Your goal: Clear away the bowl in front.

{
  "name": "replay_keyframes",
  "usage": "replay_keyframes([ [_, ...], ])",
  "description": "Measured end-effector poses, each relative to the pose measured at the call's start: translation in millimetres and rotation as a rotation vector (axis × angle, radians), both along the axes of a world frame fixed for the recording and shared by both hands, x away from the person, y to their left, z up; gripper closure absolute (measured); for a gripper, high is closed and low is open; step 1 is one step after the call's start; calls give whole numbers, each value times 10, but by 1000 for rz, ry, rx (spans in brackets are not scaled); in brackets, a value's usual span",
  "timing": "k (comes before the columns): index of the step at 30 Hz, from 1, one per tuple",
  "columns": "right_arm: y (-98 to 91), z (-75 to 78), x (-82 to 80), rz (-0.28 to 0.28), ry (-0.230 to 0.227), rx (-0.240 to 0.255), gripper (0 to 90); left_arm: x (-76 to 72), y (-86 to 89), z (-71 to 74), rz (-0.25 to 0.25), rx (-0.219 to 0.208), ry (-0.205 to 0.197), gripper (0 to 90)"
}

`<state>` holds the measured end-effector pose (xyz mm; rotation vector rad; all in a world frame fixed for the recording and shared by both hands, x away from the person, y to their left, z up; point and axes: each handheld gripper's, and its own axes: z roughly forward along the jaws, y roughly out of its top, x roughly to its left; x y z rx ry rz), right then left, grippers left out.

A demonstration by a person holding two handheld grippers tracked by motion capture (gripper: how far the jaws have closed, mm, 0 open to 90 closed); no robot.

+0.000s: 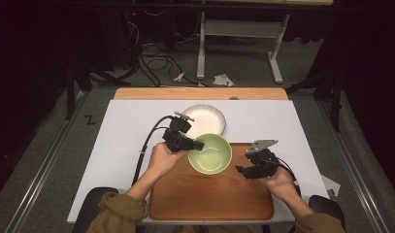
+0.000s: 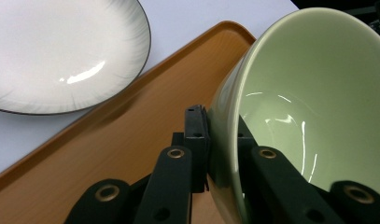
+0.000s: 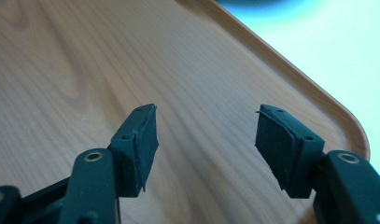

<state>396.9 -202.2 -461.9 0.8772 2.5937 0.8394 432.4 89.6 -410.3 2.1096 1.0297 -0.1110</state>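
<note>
A pale green bowl (image 1: 210, 154) hangs tilted over the far edge of the brown wooden tray (image 1: 209, 194). My left gripper (image 1: 199, 144) is shut on the bowl's left rim. In the left gripper view the bowl (image 2: 318, 93) has one jaw outside its wall and the other inside, and the gripper (image 2: 220, 126) pinches the wall above the tray (image 2: 131, 135). My right gripper (image 1: 243, 171) hovers open over the tray's right side. Nothing lies between its pads (image 3: 143, 140) in the right gripper view, where the gripper (image 3: 206, 135) hangs above bare tray wood (image 3: 85, 56).
A white plate (image 1: 207, 120) with a dark rim sits on the white table cover (image 1: 127, 141) just beyond the tray, and the left gripper view has the plate (image 2: 61, 51) at its upper left. Cables (image 1: 151, 60) and a desk frame (image 1: 238, 34) occupy the floor behind the table.
</note>
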Motion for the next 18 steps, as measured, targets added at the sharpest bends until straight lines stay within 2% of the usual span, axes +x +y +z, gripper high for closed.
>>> replay_keyframes([
  [18, -5, 5, -1, -5, 1, 0, 391, -41, -33, -161, -9, 18, 24, 829],
])
